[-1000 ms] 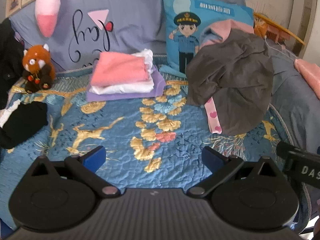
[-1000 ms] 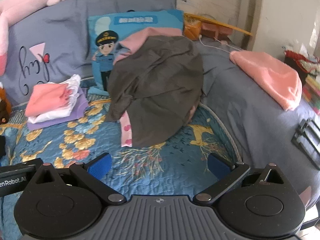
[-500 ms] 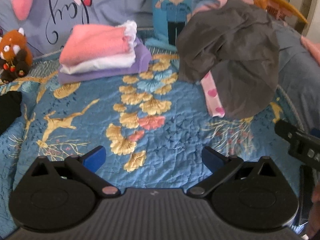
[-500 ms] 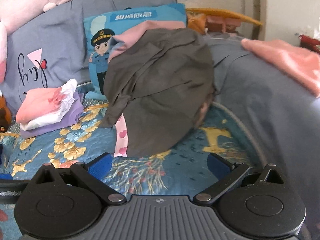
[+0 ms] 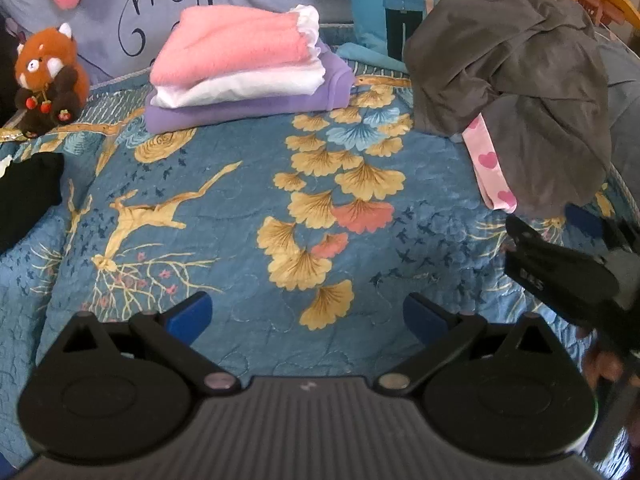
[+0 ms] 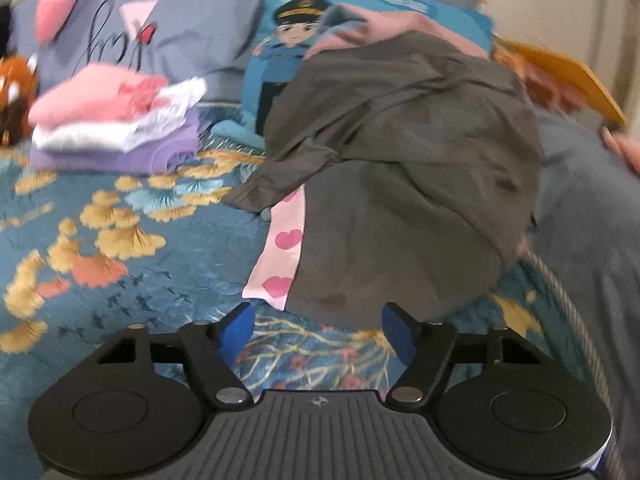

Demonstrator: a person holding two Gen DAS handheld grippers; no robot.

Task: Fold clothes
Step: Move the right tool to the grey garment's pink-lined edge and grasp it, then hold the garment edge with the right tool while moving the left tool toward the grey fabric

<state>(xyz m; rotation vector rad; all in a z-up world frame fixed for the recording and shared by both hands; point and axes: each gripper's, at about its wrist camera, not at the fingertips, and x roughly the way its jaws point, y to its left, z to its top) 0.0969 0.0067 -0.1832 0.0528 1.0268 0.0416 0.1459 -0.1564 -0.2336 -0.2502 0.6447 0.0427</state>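
Grey garment (image 6: 404, 184): crumpled, unfolded heap on the bed (image 5: 224, 216), draped over a pink heart-print cloth (image 6: 280, 256), against the blue pillow (image 6: 288, 40). Right gripper (image 6: 316, 328) just before its hem, jaws just narrowing, nothing between. Left gripper (image 5: 308, 316) wide apart, empty, over bare quilt.

Dark cursive lettering, only partly legible, seen on the grey-blue pillow (image 5: 168, 12) at eleven o'clock, blurred white characters, unreadable, printed along the top band of the blue cartoon-officer cushion (image 6: 384, 4), small white letters, illegible, on the black gripper (image 5: 560, 276) at three o'clock
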